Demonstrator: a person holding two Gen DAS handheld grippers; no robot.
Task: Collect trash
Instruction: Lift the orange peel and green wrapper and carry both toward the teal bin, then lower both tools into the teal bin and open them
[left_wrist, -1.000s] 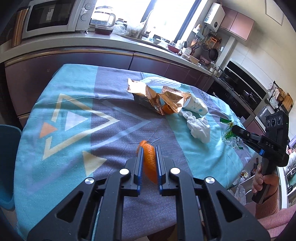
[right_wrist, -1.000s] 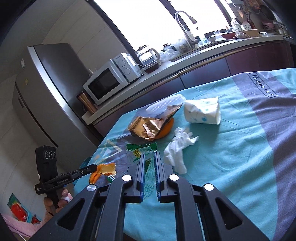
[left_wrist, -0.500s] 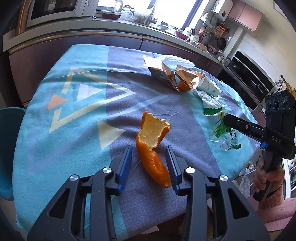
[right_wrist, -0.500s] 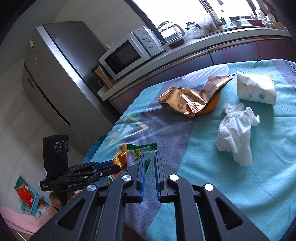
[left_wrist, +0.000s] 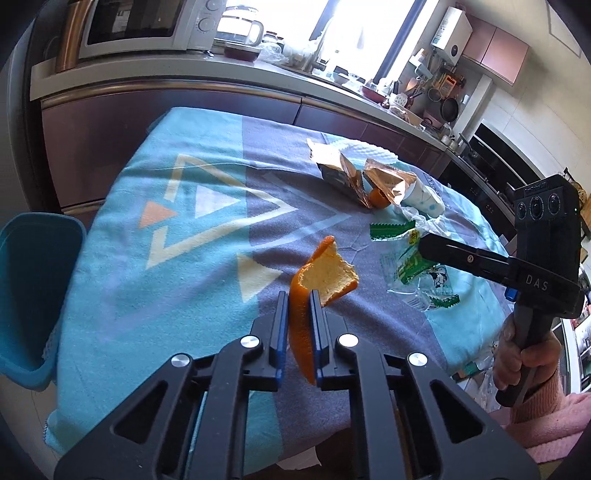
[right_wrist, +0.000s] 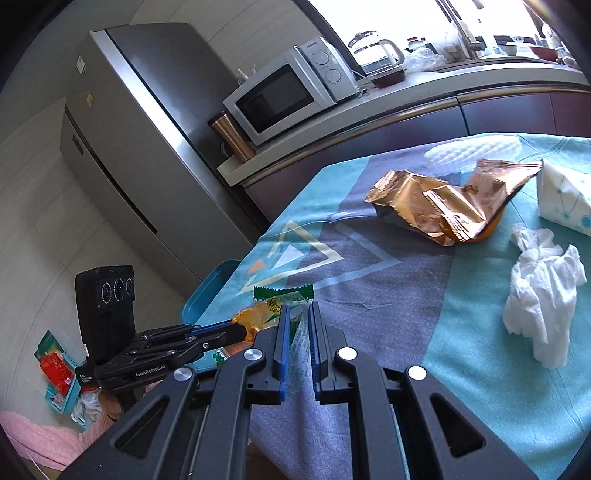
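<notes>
Both sets of jaws are clamped down right now: your left gripper has the orange peel pinched between its blue pads, with the pale inside of the peel flaring out past the tips toward 1 o'clock, and your right gripper is squeezing the clear green-edged wrapper, whose zigzag top pokes up just above the tips at 12 o'clock. So two pieces of trash are in hand, and both look lifted off the tablecloth rather than resting on it, though I wouldn't swear to it for the wrapper. I'd call this early-to-middle progress, since plenty is left. From your right wrist view, the crumpled white tissue sits at about 3 o'clock from the jaws, well apart, the copper foil snack bags lie at 1 o'clock with something orange tucked under them, and the white dotted tissue pack is at 2 o'clock near the edge, if that even counts as trash. There's also a white foam net behind the bags. I can't see a bin for sure; there's a blue tub-like thing at 9 o'clock off the table edge in the left view, which may be where this goes.
</notes>
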